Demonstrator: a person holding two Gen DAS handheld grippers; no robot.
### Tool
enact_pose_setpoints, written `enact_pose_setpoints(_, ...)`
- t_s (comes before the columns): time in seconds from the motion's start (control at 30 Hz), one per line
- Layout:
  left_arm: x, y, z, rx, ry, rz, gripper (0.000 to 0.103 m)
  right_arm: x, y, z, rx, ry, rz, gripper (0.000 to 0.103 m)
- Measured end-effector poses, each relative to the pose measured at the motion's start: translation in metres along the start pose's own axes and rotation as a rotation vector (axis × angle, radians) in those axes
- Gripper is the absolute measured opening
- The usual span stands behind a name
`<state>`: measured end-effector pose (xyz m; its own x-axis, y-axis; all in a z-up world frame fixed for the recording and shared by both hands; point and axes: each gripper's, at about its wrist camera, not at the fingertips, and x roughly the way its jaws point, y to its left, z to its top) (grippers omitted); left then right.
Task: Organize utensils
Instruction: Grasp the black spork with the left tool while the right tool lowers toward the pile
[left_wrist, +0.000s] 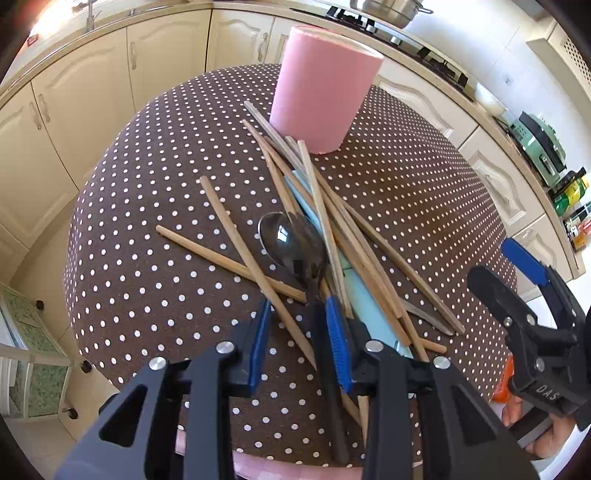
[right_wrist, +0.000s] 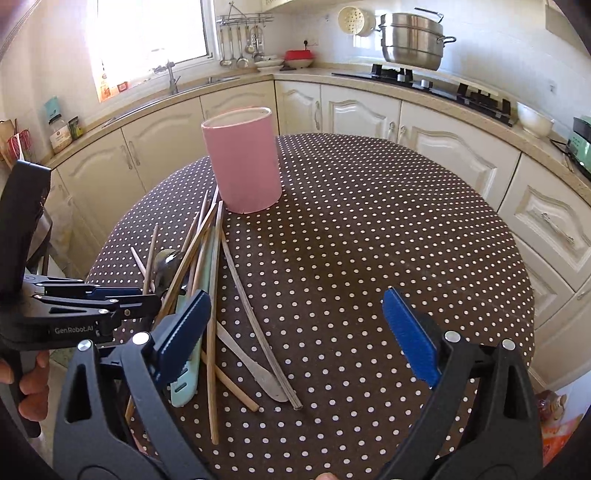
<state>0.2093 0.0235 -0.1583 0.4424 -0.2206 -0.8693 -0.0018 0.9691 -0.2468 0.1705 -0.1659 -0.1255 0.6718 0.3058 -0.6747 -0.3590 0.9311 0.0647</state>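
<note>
A pile of wooden chopsticks (left_wrist: 332, 236) lies on the polka-dot table (left_wrist: 166, 184) in front of an upright pink cylindrical holder (left_wrist: 321, 88). A metal spoon (left_wrist: 291, 247) lies bowl-up in the pile, its dark handle running back between my left gripper's (left_wrist: 301, 343) partly open fingers. A light-blue utensil (left_wrist: 369, 302) lies under the sticks. In the right wrist view the holder (right_wrist: 243, 158), the pile (right_wrist: 210, 280), the light-blue utensil (right_wrist: 184, 376) and a metal knife (right_wrist: 255, 369) show. My right gripper (right_wrist: 295, 339) is wide open and empty over the table.
Cream kitchen cabinets (right_wrist: 362, 110) curve around the table. A stove with a steel pot (right_wrist: 412, 38) stands on the counter behind. The left gripper body (right_wrist: 74, 310) sits at the left of the right wrist view, the right gripper (left_wrist: 532, 295) at the left view's right edge.
</note>
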Motion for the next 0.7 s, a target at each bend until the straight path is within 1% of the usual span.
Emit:
enact_pose_setpoints(0.2, 0.003, 0.003, 0.001, -0.033, 0.044, -0.058, 0.031, 0.004, 0.001, 0.004, 0.006, 0.019, 0.028, 0.092)
enact_pose_setpoints(0.3, 0.005, 0.007, 0.002, -0.053, 0.049, -0.069, 0.03, 0.005, 0.001, 0.006, 0.011, 0.026, 0.036, 0.092)
enact_pose_setpoints(0.33, 0.005, 0.008, 0.002, -0.051, 0.049, -0.073, 0.029, 0.005, 0.002, 0.006, 0.01, 0.027, 0.038, 0.092)
enact_pose_setpoints(0.4, 0.005, 0.013, 0.002, -0.06, 0.065, -0.077, 0.013, 0.006, 0.003, 0.007, 0.014, 0.034, 0.048, 0.092)
enact_pose_setpoints(0.6, 0.003, 0.018, 0.001, -0.087, 0.059, -0.095, 0.012, 0.009, 0.004, 0.009, 0.015, 0.058, 0.055, 0.092)
enact_pose_setpoints(0.7, -0.002, 0.025, -0.002, -0.107, 0.051, -0.123, 0.011, 0.01, 0.006, 0.01, 0.006, 0.068, 0.059, 0.092)
